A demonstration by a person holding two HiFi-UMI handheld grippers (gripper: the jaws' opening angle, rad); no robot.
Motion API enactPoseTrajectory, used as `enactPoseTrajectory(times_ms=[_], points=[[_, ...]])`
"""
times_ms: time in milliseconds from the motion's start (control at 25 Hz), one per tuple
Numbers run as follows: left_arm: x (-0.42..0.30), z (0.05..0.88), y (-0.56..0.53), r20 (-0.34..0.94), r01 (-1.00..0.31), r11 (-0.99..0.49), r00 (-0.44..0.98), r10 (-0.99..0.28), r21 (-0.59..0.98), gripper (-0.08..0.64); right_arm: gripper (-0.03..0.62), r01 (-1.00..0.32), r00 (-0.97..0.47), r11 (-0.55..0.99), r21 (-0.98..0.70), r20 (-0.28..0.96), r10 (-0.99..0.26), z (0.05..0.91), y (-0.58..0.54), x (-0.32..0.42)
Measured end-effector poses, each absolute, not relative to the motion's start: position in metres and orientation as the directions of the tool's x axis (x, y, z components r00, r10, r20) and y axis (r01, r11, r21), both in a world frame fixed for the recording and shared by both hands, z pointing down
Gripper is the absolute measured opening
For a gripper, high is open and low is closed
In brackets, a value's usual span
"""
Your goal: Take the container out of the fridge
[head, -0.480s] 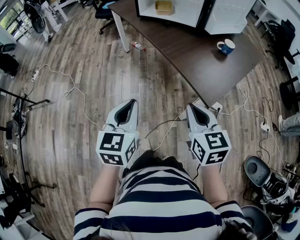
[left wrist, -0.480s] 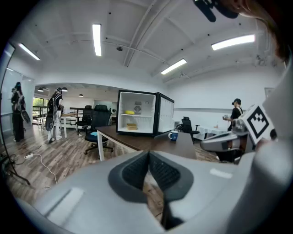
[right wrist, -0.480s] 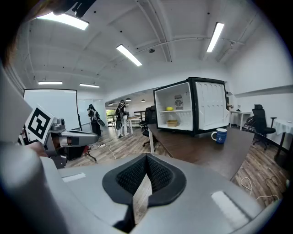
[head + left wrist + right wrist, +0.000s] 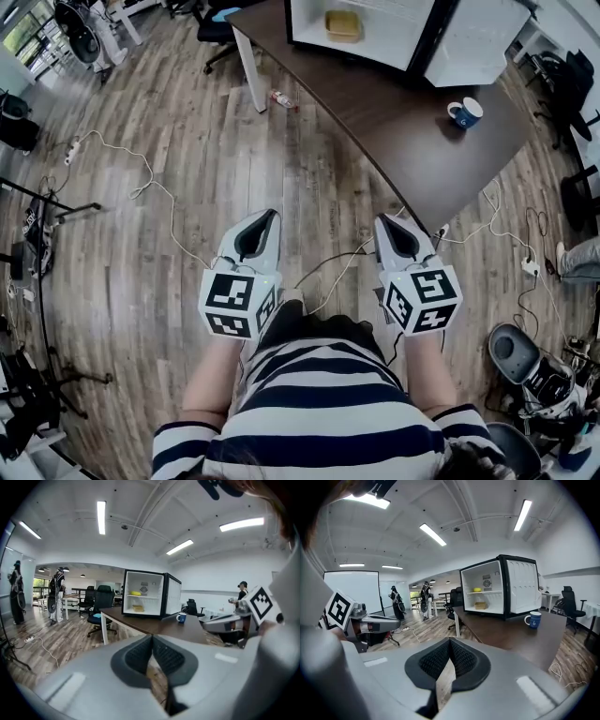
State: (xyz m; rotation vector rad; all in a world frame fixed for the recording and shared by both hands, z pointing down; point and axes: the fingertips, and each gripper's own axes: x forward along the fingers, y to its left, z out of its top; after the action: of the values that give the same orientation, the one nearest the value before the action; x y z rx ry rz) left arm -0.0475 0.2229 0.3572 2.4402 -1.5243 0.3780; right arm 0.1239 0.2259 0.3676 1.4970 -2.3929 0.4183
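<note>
A small fridge (image 4: 375, 28) stands on the dark table (image 4: 394, 122) ahead of me with its door open. A tan container (image 4: 342, 25) sits on its lower shelf; it shows as the container (image 4: 138, 608) in the left gripper view and as the container (image 4: 480, 605) in the right gripper view, under a yellow item (image 4: 477, 589) on the upper shelf. My left gripper (image 4: 266, 216) and right gripper (image 4: 385, 221) are held low over the floor, well short of the table. Both are shut and hold nothing.
A blue mug (image 4: 466, 112) stands on the table right of the fridge. Cables (image 4: 150, 187) and a plastic bottle (image 4: 281, 98) lie on the wood floor. Office chairs (image 4: 101, 606) stand behind the table. Stands crowd the left edge (image 4: 37, 234). A person (image 4: 241, 592) stands far right.
The table and fridge have slid lower and closer in the head view, so I have moved a little toward them. Both grippers keep their pose and stay shut.
</note>
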Motion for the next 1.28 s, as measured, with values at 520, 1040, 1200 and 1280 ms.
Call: enactPoseTrajectory(times_ms=[520,1040,1200,1280], points=[[-0.105,0.365,0.171,0.342,-0.905,-0.42,0.416,-0.842,0.068,0.0,-0.008,-0.896,-0.423,0.44,-0.06,0.418,-0.804,0.374,0.166,0.067],[-0.141,0.367,0.157,0.351,-0.904,-0.423,0.416,-0.839,0.059,0.0,-0.006,-0.882,-0.442,0.469,-0.05,0.433,-0.785,0.378,0.137,0.027],[-0.142,0.366,0.151,0.35,-0.902,-0.427,0.419,-0.837,0.06,0.0,-0.006,-0.88,-0.441,0.473,-0.042,0.439,-0.782,0.377,0.127,0.025],[-0.142,0.368,0.147,0.355,-0.904,-0.424,0.416,-0.837,0.06,0.0,-0.008,-0.878,-0.444,0.477,-0.042,0.443,-0.779,0.379,0.12,0.024]])
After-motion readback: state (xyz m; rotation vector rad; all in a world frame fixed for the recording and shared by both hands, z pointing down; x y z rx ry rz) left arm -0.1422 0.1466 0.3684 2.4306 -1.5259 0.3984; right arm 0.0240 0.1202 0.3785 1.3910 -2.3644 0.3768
